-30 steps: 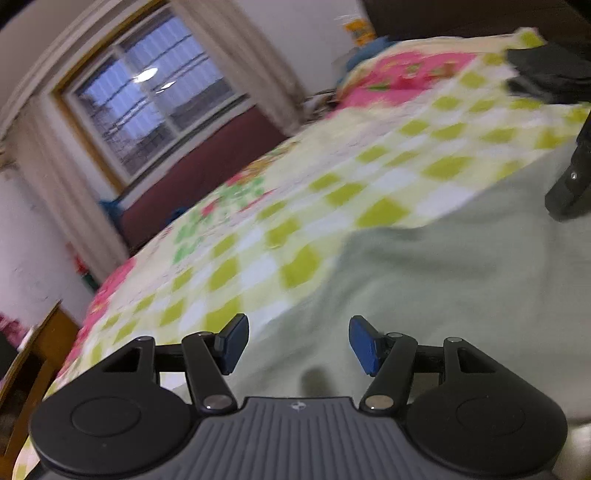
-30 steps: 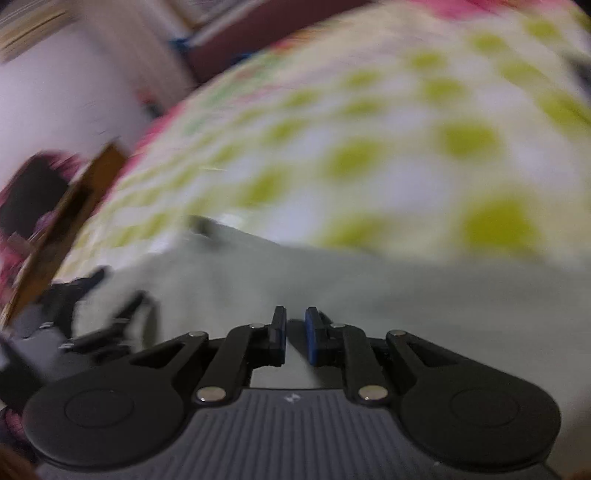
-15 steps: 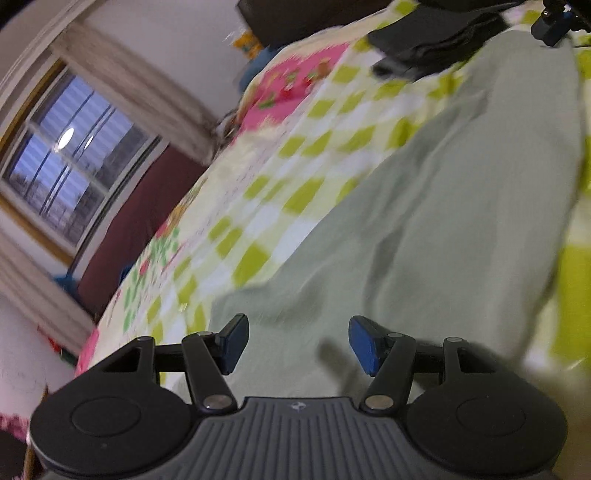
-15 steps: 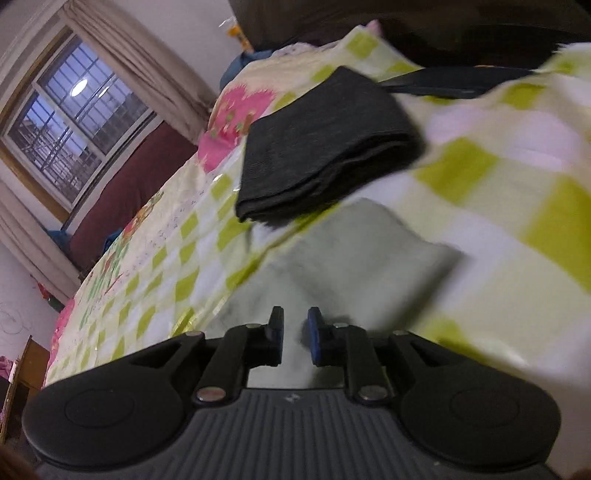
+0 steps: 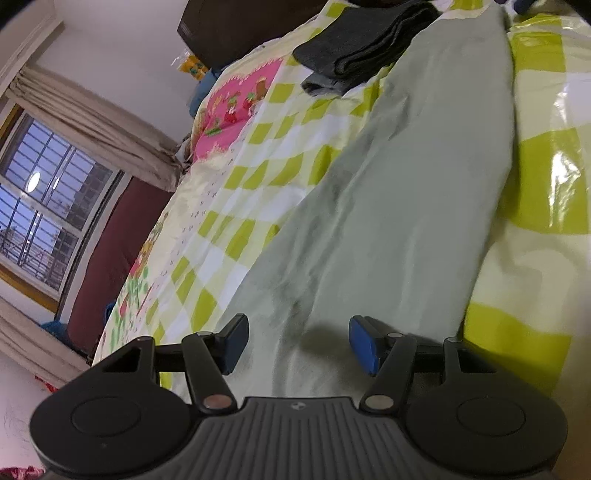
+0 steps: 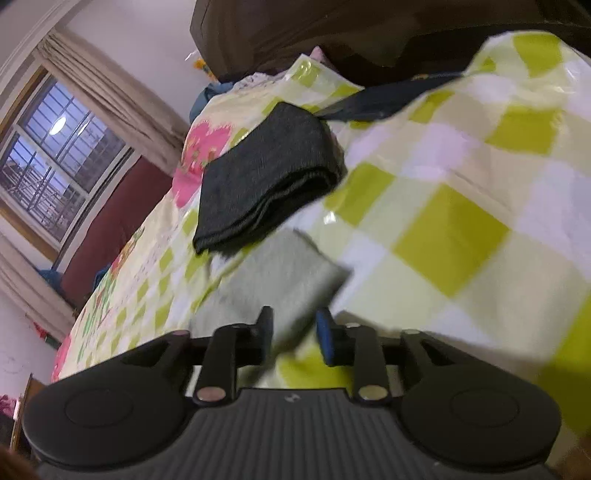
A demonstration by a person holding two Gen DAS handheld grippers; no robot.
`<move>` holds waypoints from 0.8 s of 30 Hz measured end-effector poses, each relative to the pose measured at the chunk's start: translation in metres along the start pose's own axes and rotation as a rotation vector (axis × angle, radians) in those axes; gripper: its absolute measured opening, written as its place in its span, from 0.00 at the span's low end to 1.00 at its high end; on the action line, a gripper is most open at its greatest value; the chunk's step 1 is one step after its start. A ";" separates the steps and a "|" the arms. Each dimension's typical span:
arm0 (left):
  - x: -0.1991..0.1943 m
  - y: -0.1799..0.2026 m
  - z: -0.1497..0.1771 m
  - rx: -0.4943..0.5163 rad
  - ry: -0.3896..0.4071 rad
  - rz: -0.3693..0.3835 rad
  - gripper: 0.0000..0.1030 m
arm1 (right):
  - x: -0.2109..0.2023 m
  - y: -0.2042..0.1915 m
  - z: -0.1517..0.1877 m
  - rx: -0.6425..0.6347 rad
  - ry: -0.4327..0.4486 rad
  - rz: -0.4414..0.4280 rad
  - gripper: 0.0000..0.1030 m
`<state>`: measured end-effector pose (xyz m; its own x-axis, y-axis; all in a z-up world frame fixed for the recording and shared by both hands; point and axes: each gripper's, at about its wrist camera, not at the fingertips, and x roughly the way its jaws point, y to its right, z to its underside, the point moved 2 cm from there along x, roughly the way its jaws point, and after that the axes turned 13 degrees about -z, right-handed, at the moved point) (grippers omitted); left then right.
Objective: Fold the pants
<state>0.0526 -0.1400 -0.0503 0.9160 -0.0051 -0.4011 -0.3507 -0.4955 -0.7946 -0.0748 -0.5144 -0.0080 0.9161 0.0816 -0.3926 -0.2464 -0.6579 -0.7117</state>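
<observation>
Item: pants point(image 5: 399, 206), pale grey-green, lying stretched lengthwise on the bed point(image 5: 280, 147); judged laid out long and flat so an end can be carried over for the next fold

- Left claw point(image 5: 298, 341): fingers spread wide, hovering low over the near end of the pants, holding nothing; judged placed to take hold of that end
- Right claw point(image 6: 294, 330): fingers a moderate gap apart, the blurred far end of the pants point(image 6: 280, 273) showing between and beyond them; no grip visible, though whether the pads touch cloth cannot be told. Judged either just letting go or about to pinch
- Dark folded garment point(image 5: 362, 40): thick grey-black stack beside the far end of the pants, judged finished work set aside
- Bed cover: glossy yellow-green and white check with pink floral patches
- Surroundings: window point(image 5: 40, 206) with curtain at left, dark headboard point(image 6: 332, 29) beyond

Views compared: the left wrist view alone shows the full run of the pants and their creases; the right wrist view alone shows the squared far end close up, the layered edge of the dark stack, and a dark strap point(image 6: 384, 101) lying across the cover
</observation>
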 end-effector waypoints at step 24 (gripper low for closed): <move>-0.007 -0.005 -0.005 -0.053 0.033 0.028 0.72 | 0.063 0.003 -0.009 0.193 0.042 -0.114 0.33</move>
<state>0.0490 -0.1423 -0.0412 0.9122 -0.0477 -0.4070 -0.3663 -0.5400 -0.7577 -0.0148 -0.5183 -0.0293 0.9529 0.1128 -0.2816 -0.1931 -0.4902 -0.8499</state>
